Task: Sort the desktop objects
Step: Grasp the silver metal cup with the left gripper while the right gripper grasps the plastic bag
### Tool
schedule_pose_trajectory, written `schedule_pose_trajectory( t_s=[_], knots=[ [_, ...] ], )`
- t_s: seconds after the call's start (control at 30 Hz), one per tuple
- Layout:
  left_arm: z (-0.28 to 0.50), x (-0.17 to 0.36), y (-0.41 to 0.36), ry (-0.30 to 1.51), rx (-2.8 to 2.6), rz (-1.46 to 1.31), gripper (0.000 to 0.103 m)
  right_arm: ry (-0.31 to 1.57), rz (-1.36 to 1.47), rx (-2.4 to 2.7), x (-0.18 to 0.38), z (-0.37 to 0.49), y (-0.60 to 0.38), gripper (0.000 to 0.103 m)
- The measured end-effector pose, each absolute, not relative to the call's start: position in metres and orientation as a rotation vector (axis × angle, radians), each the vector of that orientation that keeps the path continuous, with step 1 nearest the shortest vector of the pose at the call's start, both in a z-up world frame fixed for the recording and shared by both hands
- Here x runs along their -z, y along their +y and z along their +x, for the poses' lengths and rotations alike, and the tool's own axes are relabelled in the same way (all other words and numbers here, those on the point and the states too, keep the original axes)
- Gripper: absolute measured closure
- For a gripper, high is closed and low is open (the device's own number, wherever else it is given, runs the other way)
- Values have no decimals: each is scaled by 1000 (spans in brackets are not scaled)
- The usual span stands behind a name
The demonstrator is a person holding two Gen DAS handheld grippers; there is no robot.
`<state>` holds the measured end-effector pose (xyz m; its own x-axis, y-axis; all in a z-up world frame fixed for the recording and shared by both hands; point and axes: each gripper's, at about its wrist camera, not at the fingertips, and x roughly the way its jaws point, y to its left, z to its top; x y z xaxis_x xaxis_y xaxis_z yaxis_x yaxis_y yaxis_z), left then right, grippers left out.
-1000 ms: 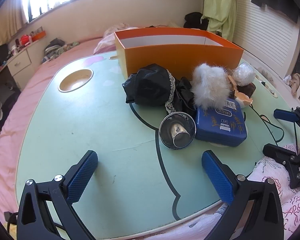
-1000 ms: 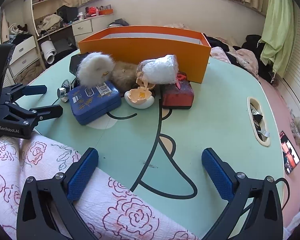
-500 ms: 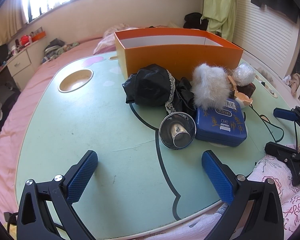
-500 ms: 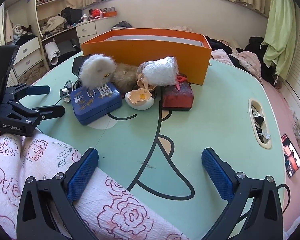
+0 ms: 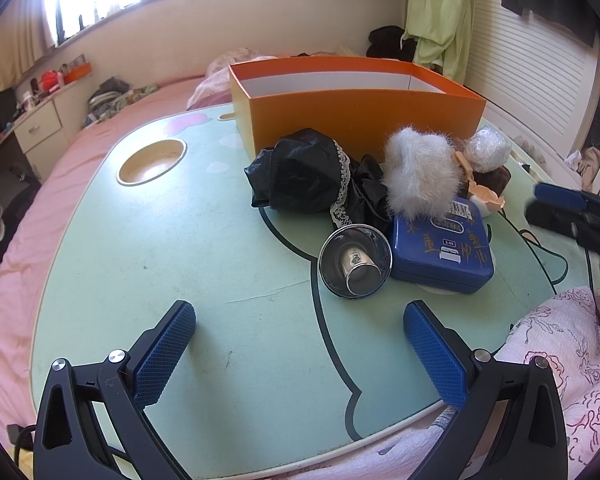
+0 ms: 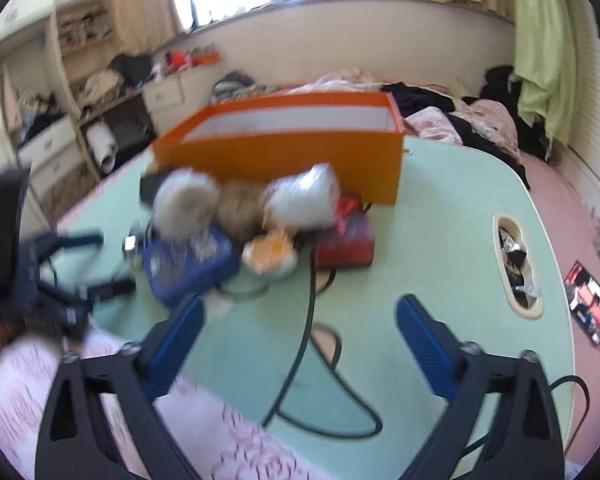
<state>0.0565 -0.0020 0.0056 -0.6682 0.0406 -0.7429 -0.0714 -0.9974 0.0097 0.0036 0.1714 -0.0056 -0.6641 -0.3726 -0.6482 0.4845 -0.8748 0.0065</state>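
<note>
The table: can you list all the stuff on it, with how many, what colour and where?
table: one, mint green, under everything
box: one, orange, open, at the far side
cloth bundle: one, black with white lace, in front of the box
fluffy ball: one, white, on the tin's far edge
tin: one, blue, middle right
metal cup: one, silver, on its side beside the tin
red case: one, right of the pile
left gripper: one, blue pads, open, empty
right gripper: one, blue pads, closing, empty
</note>
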Motion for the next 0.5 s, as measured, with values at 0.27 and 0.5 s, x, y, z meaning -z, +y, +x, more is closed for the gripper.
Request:
schedule_pose_trajectory(
  t_s=[0.27, 0.5],
  knots=[
    [56, -21, 10, 109, -2831, -1163, 28, 115, 878, 2494, 7, 9, 179, 30],
    [37, -25, 22, 176, -2780, -1150, 59, 97, 890, 2488, 10, 9, 181, 30]
  ],
)
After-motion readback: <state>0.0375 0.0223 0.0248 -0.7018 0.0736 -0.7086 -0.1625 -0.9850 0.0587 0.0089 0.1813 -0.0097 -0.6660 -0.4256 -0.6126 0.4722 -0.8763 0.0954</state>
